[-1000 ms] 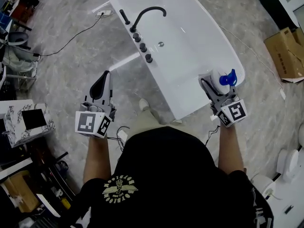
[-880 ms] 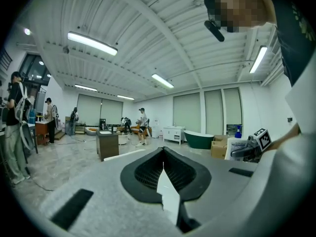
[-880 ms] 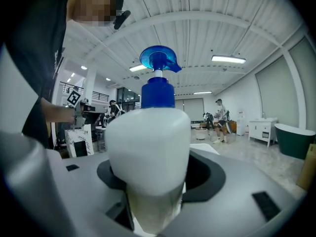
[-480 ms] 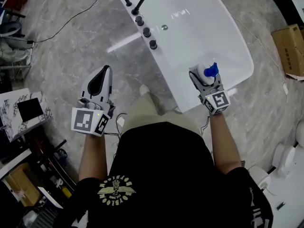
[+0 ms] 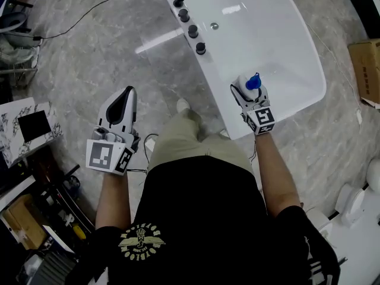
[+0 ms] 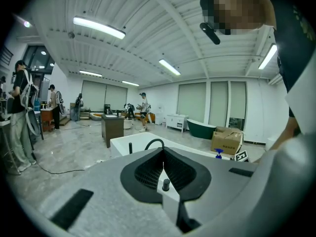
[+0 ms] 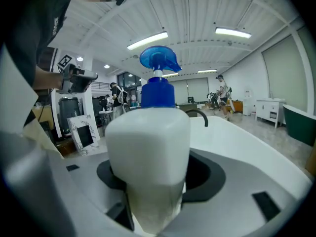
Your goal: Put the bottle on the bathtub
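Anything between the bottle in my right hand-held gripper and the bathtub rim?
Nothing visible. The right hand-held gripper holds the bottle over the bathtub's near end, whose rim looks bare there. The black knobs sit farther along the rim, out of the path.

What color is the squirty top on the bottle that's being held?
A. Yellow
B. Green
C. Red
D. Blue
D: the pump top on the bottle, which the right gripper holds between its jaws, is bright blue above a white body.
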Demonstrator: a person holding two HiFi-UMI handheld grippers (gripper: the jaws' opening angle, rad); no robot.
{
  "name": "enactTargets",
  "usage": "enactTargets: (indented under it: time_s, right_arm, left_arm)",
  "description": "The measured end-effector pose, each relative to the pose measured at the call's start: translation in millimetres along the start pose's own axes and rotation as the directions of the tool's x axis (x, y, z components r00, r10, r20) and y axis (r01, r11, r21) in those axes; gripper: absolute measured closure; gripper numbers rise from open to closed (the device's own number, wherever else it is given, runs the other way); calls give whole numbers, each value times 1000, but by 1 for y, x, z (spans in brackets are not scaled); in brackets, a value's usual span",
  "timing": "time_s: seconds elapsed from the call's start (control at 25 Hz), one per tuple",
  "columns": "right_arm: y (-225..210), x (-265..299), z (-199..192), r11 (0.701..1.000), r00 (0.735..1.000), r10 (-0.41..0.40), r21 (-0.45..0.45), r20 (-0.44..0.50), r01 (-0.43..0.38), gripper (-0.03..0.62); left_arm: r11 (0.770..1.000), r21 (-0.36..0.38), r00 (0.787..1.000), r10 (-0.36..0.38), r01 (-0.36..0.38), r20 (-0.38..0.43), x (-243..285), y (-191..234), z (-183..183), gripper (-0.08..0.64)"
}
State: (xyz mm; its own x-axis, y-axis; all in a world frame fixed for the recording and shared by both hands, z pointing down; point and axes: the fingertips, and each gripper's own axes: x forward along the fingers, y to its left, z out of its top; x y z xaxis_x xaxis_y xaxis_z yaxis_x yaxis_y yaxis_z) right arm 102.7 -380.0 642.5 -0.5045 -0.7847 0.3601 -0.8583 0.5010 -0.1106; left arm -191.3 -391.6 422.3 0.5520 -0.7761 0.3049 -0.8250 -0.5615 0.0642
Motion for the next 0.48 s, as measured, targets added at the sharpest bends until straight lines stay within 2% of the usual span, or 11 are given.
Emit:
enactTargets:
  time_s: [0.16, 0.28, 0.48]
  right_arm:
    - [14, 22, -38, 999, 996, 48, -5, -80, -48, 325]
    - [23, 31, -70, 996, 988, 84, 16, -129, -82, 327]
    - [38, 52, -102, 994, 982, 106, 24, -154, -104, 325]
  left_arm:
    - [1000, -10, 1000, 3, -3, -19, 5, -2, -15, 550]
    - [1000, 12, 999, -17, 17, -28, 4, -11, -17, 551]
    - [999, 39, 997, -4, 7, -83, -13, -8, -29, 551]
